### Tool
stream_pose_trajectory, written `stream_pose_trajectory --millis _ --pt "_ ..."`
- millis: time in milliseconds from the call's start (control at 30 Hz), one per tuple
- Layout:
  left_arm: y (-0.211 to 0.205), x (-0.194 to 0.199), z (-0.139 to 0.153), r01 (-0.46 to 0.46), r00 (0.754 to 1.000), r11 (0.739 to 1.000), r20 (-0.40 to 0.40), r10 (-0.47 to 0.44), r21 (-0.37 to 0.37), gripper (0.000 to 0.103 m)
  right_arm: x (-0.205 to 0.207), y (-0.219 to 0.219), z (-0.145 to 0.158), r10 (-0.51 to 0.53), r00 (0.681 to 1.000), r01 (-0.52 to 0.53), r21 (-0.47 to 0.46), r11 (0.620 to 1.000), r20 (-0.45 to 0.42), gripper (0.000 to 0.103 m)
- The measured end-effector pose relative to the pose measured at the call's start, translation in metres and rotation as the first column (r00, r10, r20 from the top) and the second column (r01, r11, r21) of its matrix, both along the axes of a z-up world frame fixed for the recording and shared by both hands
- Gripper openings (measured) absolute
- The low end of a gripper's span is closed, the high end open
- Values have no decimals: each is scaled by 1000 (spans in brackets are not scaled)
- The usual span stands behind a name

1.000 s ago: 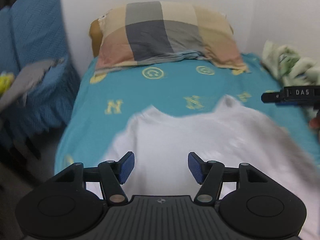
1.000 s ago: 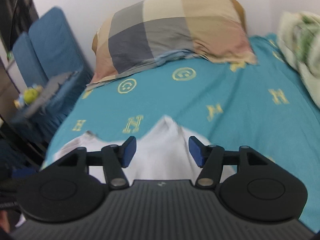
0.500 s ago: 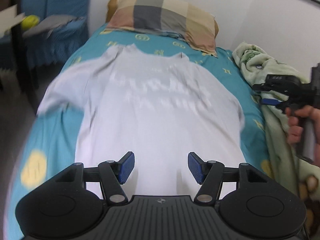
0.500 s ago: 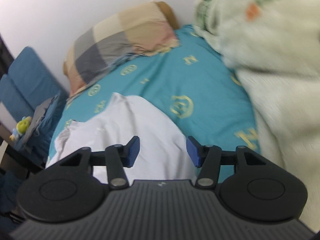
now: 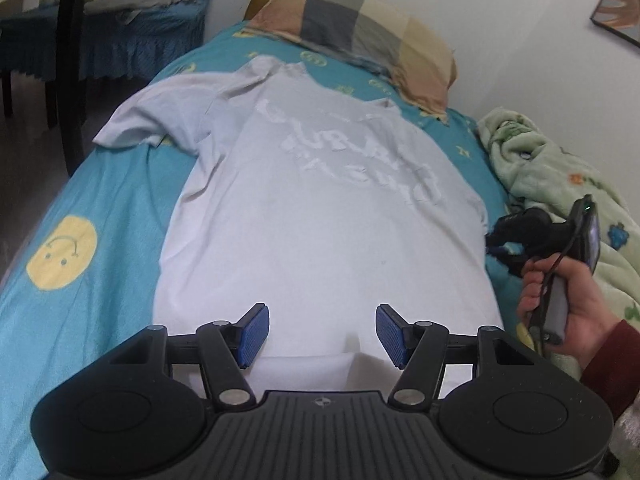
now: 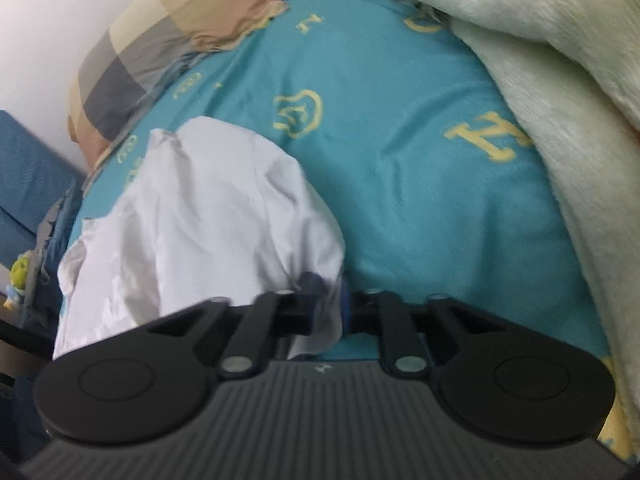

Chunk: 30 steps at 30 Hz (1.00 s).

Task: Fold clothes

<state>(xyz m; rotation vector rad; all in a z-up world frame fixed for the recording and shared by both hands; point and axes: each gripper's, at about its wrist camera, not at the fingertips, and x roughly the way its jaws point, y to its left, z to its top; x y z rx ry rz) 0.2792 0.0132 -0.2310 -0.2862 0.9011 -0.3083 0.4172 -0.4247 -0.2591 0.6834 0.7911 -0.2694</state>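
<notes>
A white T-shirt (image 5: 320, 220) with pale lettering lies flat on the teal bed sheet (image 5: 100, 208), collar toward the pillow. My left gripper (image 5: 322, 336) hangs open just above the shirt's hem, blue pads apart, nothing between them. At the shirt's right edge a hand (image 5: 568, 304) holds my right gripper (image 5: 496, 240). In the right wrist view the right gripper (image 6: 326, 308) is closing, its jaws nearly together with a bunched fold of the T-shirt (image 6: 208, 208) pinched between the pads. The cloth hides most of the pads.
A checked pillow (image 5: 360, 28) lies at the head of the bed. A pale green fleece blanket (image 5: 552, 168) is heaped along the right side, close to the right gripper. A blue covered chair (image 5: 120, 40) and a dark table leg (image 5: 70, 80) stand left of the bed.
The left gripper drew back from the collar end to the hem, still open. The right gripper swung to the shirt's right edge and its jaws closed on the cloth.
</notes>
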Motion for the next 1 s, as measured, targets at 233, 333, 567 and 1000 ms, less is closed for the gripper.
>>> stream_pose_trajectory --millis 233,333,567,1000 --pt "15 4 -1 -44 999 998 -4 44 -52 62 21 -11 78 12 997 10 -317 949 70 7" --pt "13 0 3 -31 999 998 7 31 -61 62 29 -21 118 1 992 58 -462 885 126 7" --pt "8 5 -2 -23 1000 999 -10 23 -34 62 52 -27 100 24 999 11 -610 792 49 7" --pt "2 17 -10 28 1000 998 -7 -28 52 63 -30 -5 94 144 964 -43 -401 915 224 58"
